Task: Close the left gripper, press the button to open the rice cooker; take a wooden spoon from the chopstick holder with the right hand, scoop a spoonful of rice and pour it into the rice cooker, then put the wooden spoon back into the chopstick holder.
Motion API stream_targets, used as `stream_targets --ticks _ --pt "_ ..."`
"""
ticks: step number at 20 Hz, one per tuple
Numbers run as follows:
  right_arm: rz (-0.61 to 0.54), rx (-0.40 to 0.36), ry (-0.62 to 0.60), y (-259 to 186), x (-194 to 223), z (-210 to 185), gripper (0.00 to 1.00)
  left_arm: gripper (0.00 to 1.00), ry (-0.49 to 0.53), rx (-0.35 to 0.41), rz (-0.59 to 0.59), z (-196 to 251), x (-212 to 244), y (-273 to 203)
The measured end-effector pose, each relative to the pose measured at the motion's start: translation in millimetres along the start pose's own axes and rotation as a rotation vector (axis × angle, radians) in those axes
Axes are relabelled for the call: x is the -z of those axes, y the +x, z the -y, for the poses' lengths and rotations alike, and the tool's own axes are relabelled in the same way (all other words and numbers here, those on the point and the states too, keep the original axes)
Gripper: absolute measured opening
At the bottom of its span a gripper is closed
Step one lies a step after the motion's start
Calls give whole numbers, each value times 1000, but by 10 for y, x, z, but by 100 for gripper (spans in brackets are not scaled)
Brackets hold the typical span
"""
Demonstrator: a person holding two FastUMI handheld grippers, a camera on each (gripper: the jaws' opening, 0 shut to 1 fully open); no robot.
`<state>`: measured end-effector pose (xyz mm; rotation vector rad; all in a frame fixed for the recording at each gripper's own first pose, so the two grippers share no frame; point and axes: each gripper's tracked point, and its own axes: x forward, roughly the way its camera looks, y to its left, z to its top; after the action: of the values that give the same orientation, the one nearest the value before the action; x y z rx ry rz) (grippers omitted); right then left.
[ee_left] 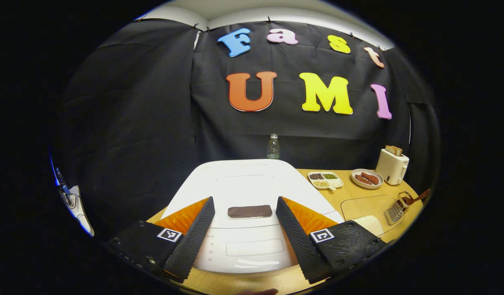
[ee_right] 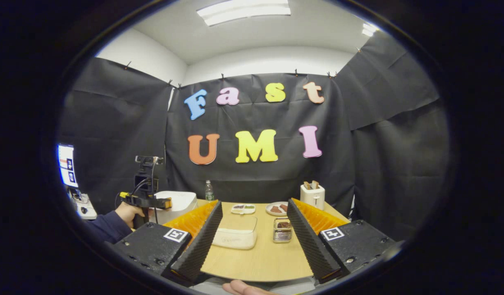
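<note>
From my left tool (ee_left: 245, 229) I look straight down on the white rice cooker (ee_left: 252, 192), lid shut, sitting at the counter's (ee_left: 358, 205) left end. The tool's fingers are spread wide, one to each side of the cooker's front, and the dark button (ee_left: 250, 211) lies between them, untouched. Past the cooker to the right I see a clear container holding rice (ee_left: 368, 213), the wire chopstick holder (ee_left: 396, 209) with a wooden spoon (ee_left: 416, 199) leaning out of it, a divided tray (ee_left: 325, 179), a plate of sausages (ee_left: 367, 178), a toaster (ee_left: 392, 166) and a bottle (ee_left: 273, 146) at the back.

My right tool (ee_right: 254, 237) hangs wide open and empty over the counter's near edge, the rice container (ee_right: 235, 237) and chopstick holder (ee_right: 282, 230) ahead between its fingers. In that view a hand (ee_right: 128, 213) holds the left tool just in front of the cooker (ee_right: 176, 201)
</note>
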<state>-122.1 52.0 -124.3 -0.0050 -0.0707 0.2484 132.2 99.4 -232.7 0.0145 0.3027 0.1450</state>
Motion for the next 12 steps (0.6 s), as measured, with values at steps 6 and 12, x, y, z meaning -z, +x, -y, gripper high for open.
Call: stream_targets --ticks 6,12 --pt "17 4 -2 11 -19 18 100 96 -31 10 30 14 -83 -62" --pt "15 29 0 56 -17 104 100 94 -21 53 86 117 -371 -415"
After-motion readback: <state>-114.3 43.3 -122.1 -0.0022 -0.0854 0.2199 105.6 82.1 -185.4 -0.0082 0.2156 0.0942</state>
